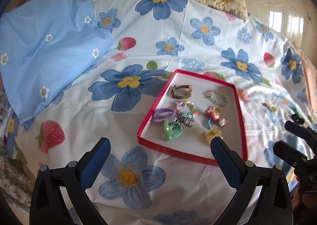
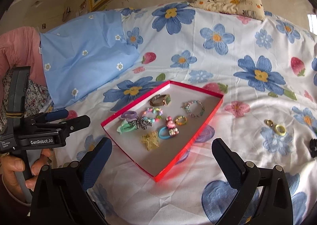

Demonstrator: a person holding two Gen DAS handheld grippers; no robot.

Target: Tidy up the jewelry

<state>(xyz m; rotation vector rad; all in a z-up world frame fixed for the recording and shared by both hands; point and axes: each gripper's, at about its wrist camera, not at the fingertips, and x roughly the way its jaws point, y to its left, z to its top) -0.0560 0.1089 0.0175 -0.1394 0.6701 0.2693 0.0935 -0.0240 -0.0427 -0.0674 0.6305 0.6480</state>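
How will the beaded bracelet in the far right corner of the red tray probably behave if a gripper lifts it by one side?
The beaded bracelet lies as a loose, uneven loop, so it would probably sag and hang rather than keep its shape. Its small beads look light. It may slide easily on the smooth floor of the red tray when pushed.

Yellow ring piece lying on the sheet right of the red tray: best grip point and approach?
Pinch the rim of the yellow ring from above, one finger in the hole, one outside. It lies flat on soft bedding, so a side approach would likely catch fabric. The right gripper stands open and empty, and is likely nearer.
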